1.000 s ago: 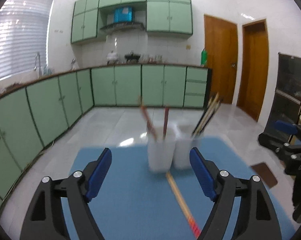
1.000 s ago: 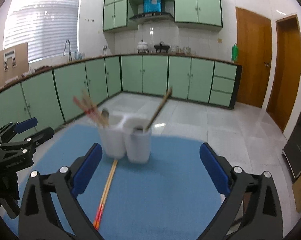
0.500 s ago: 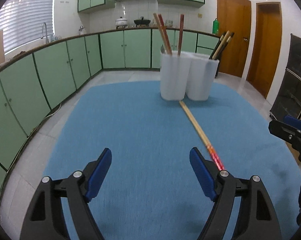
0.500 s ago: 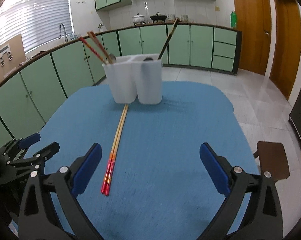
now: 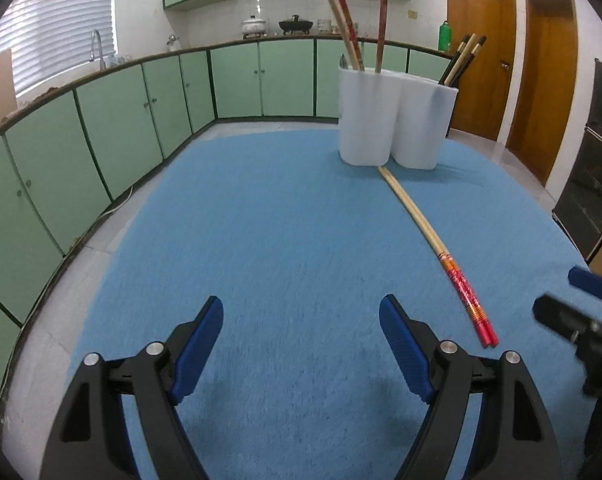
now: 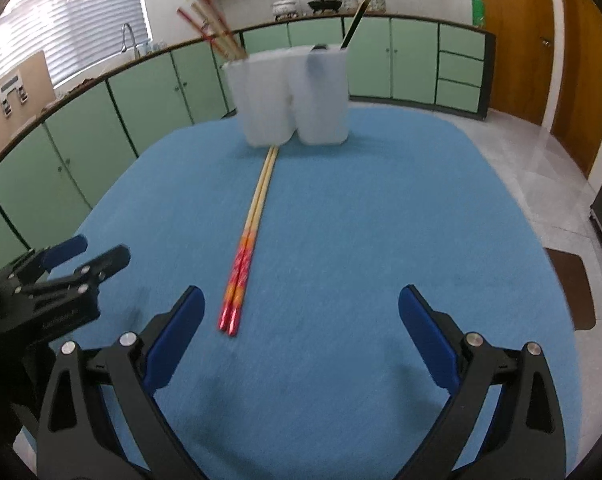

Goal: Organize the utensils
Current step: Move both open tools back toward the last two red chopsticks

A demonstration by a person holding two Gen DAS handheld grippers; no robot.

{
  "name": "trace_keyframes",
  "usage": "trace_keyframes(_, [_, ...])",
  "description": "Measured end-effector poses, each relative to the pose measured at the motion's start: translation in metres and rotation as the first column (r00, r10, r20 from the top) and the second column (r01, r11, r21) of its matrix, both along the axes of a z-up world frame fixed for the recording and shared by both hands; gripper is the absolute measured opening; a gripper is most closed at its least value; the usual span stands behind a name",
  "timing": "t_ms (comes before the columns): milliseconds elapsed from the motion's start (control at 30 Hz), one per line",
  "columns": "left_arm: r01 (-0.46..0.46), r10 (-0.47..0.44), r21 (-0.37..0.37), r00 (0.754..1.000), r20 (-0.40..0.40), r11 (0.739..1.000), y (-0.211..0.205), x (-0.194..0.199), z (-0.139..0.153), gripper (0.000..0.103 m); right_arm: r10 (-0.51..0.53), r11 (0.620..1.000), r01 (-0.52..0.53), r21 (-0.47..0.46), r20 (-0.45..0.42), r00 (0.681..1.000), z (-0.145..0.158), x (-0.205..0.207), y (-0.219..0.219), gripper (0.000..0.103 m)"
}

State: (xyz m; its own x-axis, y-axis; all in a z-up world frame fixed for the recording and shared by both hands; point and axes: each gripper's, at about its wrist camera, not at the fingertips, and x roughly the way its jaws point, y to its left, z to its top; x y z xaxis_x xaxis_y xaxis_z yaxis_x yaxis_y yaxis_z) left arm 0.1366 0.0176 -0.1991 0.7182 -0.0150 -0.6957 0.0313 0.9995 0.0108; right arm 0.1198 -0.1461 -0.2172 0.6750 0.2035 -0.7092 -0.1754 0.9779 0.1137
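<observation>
A pair of wooden chopsticks with red ends [image 5: 433, 236] [image 6: 253, 228] lies on the blue mat [image 5: 281, 240] [image 6: 361, 220], pointing at a white two-compartment holder [image 5: 395, 120] [image 6: 293, 96]. The holder's left compartment holds red-ended chopsticks [image 5: 351, 28] [image 6: 209, 30]; the right holds dark ones [image 5: 463, 58] [image 6: 361, 8]. My left gripper [image 5: 301, 340] is open and empty, left of the red ends. My right gripper [image 6: 301, 328] is open and empty, with the red ends just inside its left finger. Each gripper shows at the edge of the other's view.
The mat covers a table whose edges fall off to a tiled floor [image 6: 541, 152]. Green kitchen cabinets [image 5: 101, 128] line the left and back walls. Wooden doors [image 5: 549, 80] stand at the right. A dark oven cabinet [image 5: 597, 160] is at far right.
Both grippers have tilted down and pulled back from the holder, so the mat and the loose chopsticks now fill the view. The chopsticks and holder have not moved.
</observation>
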Motion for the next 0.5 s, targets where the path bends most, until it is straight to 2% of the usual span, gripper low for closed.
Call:
trace_keyframes(67, [-0.002, 0.002, -0.001, 1.0, -0.006, 1.0, 0.001, -0.001, -0.002, 0.079, 0.023, 1.0, -0.023, -0.007, -0.023, 0.999, -0.006, -0.001, 0.006, 0.078])
trace_keyframes(300, [0.001, -0.001, 0.001, 1.0, -0.007, 1.0, 0.001, -0.001, -0.001, 0.08, 0.045, 0.998, -0.048, -0.031, -0.07, 0.997, -0.018, -0.002, 0.018, 0.068])
trace_keyframes(500, [0.006, -0.006, 0.01, 1.0, -0.01, 1.0, 0.0, -0.001, -0.002, 0.081, 0.025, 0.997, -0.032, -0.07, -0.088, 0.996, -0.022, 0.001, 0.02, 0.062])
